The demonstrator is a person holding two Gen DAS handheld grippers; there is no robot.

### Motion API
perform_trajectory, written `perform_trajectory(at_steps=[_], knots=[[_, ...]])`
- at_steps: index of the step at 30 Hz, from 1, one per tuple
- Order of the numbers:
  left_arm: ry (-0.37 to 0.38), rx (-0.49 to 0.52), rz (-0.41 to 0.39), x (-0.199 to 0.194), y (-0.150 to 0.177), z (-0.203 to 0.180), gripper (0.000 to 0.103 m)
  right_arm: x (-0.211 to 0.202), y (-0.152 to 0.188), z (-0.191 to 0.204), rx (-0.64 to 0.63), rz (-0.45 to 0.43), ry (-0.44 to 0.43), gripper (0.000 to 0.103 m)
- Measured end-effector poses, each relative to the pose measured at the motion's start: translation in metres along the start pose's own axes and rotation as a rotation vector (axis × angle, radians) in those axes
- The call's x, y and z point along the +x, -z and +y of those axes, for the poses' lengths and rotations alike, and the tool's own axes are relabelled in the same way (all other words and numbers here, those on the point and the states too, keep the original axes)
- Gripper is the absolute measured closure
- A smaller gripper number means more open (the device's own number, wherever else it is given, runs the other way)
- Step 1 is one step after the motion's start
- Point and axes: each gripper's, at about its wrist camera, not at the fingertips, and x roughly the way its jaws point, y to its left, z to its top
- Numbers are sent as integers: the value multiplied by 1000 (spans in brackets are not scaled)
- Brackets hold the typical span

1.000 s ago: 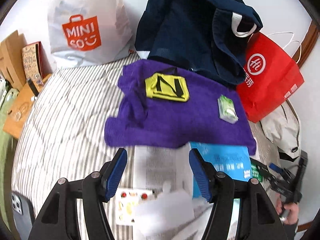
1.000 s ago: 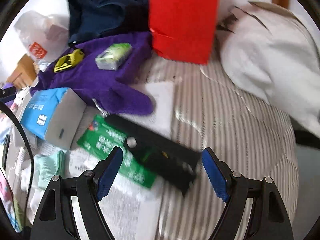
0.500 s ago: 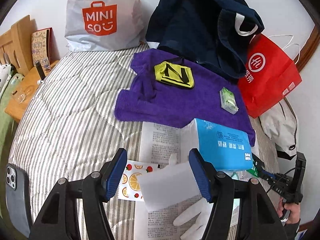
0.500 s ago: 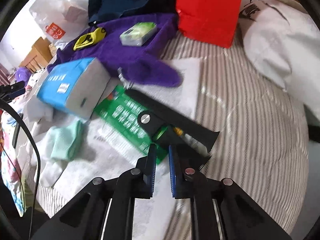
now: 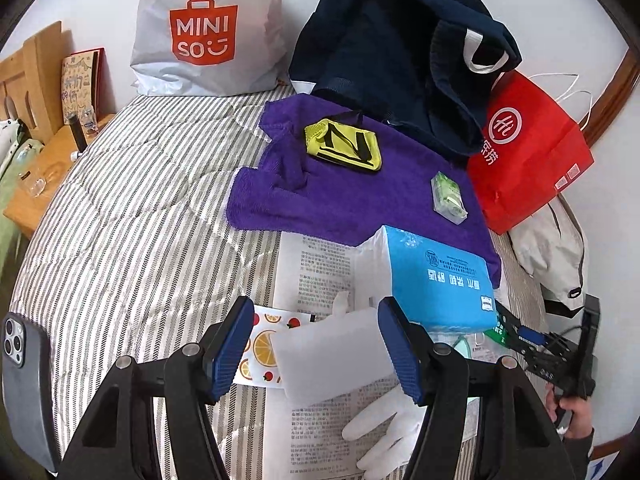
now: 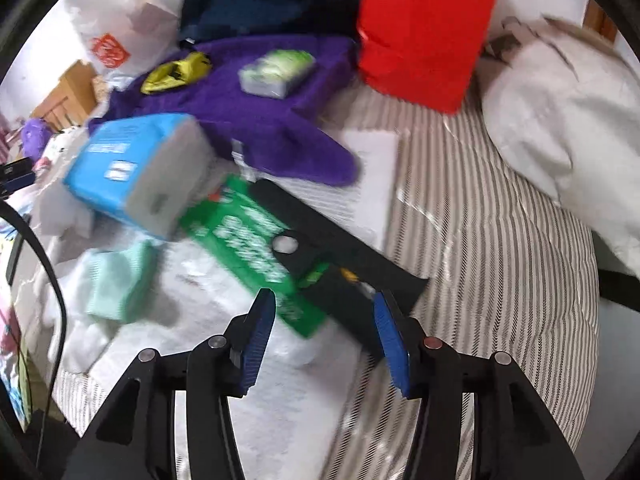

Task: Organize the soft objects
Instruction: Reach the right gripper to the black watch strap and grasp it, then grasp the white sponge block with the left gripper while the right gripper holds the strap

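My left gripper (image 5: 316, 354) is open above the striped bed (image 5: 132, 220). A white translucent packet (image 5: 332, 352) lies under the gap between its blue pads, on printed paper, with a white glove (image 5: 380, 428) nearer to me. Beyond lie a blue tissue pack (image 5: 436, 280) and a purple towel (image 5: 360, 200) carrying a yellow-black pouch (image 5: 344, 148) and a small green tissue pack (image 5: 448, 194). My right gripper (image 6: 326, 342) is opening over a green packet (image 6: 248, 248) and a black flat object (image 6: 340, 248); its pads press on nothing. A mint cloth (image 6: 120, 280) lies to its left.
A navy garment (image 5: 400, 52), a white Miniso bag (image 5: 204, 28) and a red paper bag (image 5: 528, 148) stand along the wall. A pale jacket (image 6: 560, 112) lies at the right. A phone (image 5: 24, 380) rests at the bed's left edge beside a wooden stand (image 5: 44, 168).
The right jaws went from wide to almost shut over the black object and now stand apart again. The left view drew back, bringing the blue pack and white glove into sight.
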Motion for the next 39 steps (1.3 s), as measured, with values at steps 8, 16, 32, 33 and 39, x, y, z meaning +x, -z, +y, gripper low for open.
perform_trajectory(at_steps=[8,16,32,33,39], knots=[[3,-7,-1,-4,5,5,41,8,-10,-3,-43,-21,-3,30],[-3,-10,6,-3,9,10,41,0,2,-4,-18,57,4,79],[10,9,37,7,17,7,41,-8,19,14,51,18,9,83],[5,14,38,8,18,8,41,-10,20,11,67,17,-6,83],[-18,45,48,13,24,10,41,-33,27,4,134,-15,-50,83]])
